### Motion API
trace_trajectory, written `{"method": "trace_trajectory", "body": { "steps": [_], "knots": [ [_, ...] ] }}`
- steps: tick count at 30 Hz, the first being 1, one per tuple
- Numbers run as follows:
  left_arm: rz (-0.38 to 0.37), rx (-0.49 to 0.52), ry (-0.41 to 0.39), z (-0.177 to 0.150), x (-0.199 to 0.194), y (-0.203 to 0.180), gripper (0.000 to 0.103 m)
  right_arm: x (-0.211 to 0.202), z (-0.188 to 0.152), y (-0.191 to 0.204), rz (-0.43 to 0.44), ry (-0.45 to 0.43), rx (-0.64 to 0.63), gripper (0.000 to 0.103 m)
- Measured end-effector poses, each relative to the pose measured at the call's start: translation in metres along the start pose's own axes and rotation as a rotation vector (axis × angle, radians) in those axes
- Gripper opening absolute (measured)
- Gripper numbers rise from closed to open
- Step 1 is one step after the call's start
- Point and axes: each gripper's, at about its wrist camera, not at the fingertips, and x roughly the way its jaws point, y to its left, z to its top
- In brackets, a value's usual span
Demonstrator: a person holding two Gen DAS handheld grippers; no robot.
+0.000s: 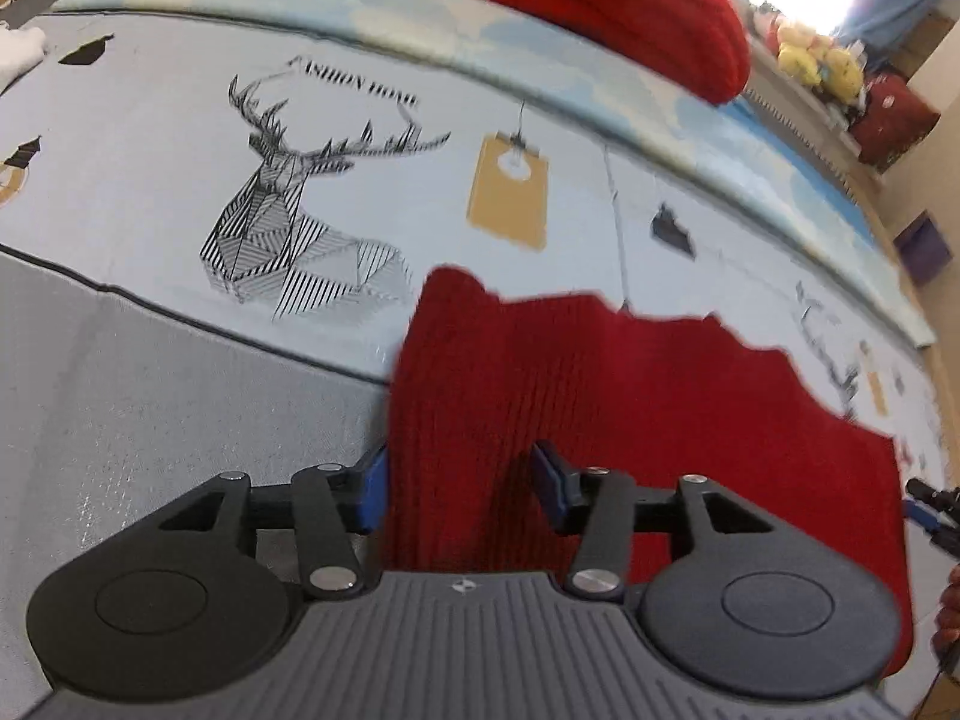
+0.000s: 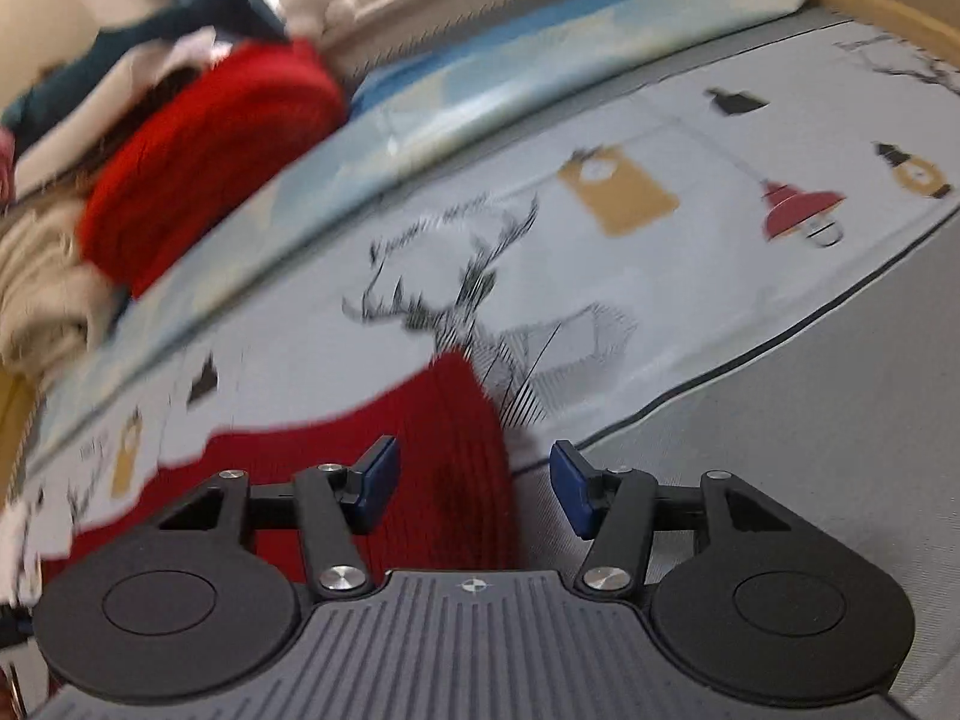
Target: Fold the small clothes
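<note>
Because the red knit garment [image 1: 600,396] is a thick ribbed piece that lies slack on the printed mat [image 1: 150,192], it will likely handle as soft, floppy and fairly light, gripping well on the pads but sagging and stretching if lifted by one point alone; the sensible holds are its nearer corners or hems, one in each hand, so the fold stays square. Nearest the left camera, the left tongs [image 1: 459,489] stand about half spread, with the garment's left edge running between the blue pads; neither pad visibly presses the knit, so they read as open around it rather than pinching it. Nearest the right camera, the right tongs [image 2: 474,486] are likewise about half spread, the red cloth's right-hand edge lying between the blue pads and closer to the left one, with bare mat under the right pad; nothing is clamped there either. The garment spreads across the near part of the mat, its ragged far edge reaching toward the printed deer's head [image 1: 282,192]. Farther off, along the far edge of the mat, a pale blue cloth [image 1: 420,18] lies in a band, and beyond that sits a pile with another red knit [image 1: 630,6] and cream-coloured clothes [image 2: 42,288], somewhat blurred.
</note>
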Motion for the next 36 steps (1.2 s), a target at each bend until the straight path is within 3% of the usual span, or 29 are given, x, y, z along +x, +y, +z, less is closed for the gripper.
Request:
{"method": "trace_trajectory", "body": {
  "steps": [2,3,5,8,10,12,14,16,18,21,25,27,29,31,33,36],
  "knots": [
    [0.023,0.025,-0.011,-0.001,0.001,0.0,0.016,0.006,-0.003,0.007,-0.015,0.026,-0.05,0.028],
    [0.026,0.03,-0.033,0.001,-0.002,0.001,0.013,0.002,-0.009,0.015,-0.034,0.011,-0.086,0.012],
    [0.024,0.036,-0.12,0.004,-0.015,0.0,0.012,-0.015,-0.005,0.02,-0.033,-0.088,-0.129,0.01],
    [-0.018,0.065,-0.238,0.004,-0.032,-0.007,0.012,-0.049,0.001,0.02,-0.001,-0.285,-0.085,0.01],
    [0.015,0.098,-0.266,0.004,-0.033,-0.014,0.012,-0.056,0.001,0.023,-0.054,-0.335,-0.097,0.01],
    [0.053,0.093,-0.196,0.004,-0.019,-0.012,0.013,-0.045,0.0,0.019,-0.089,-0.272,-0.086,0.01],
    [0.067,0.057,-0.084,0.004,-0.004,-0.007,0.017,-0.019,-0.004,0.013,-0.109,-0.094,-0.087,0.012],
    [0.087,0.05,-0.058,0.003,-0.005,-0.004,0.019,-0.006,-0.01,0.012,-0.183,0.004,-0.113,0.016],
    [0.073,0.049,-0.113,0.001,-0.022,-0.004,0.022,-0.017,-0.01,0.013,-0.189,-0.033,-0.121,0.017],
    [-0.025,0.05,-0.131,-0.008,-0.047,-0.005,0.026,-0.042,-0.015,0.016,-0.16,-0.092,-0.125,0.029],
    [-0.141,0.136,-0.04,-0.029,-0.07,-0.017,0.026,-0.075,-0.031,0.026,-0.039,-0.058,-0.183,0.031],
    [-0.191,0.228,0.021,-0.046,-0.077,-0.028,0.027,-0.089,-0.044,0.036,0.029,-0.009,-0.249,0.032],
    [-0.211,0.338,0.076,-0.071,-0.079,-0.038,0.033,-0.102,-0.062,0.051,0.035,0.005,-0.368,0.032],
    [-0.147,0.426,0.186,-0.097,-0.061,-0.037,0.032,-0.107,-0.076,0.055,0.007,0.01,-0.468,0.031],
    [-0.015,0.515,0.272,-0.116,-0.038,-0.032,0.026,-0.095,-0.088,0.045,-0.037,0.121,-0.49,0.031],
    [-0.033,0.517,0.246,-0.12,-0.043,-0.026,0.026,-0.07,-0.107,0.023,-0.188,0.304,-0.509,0.031]
  ]
}}
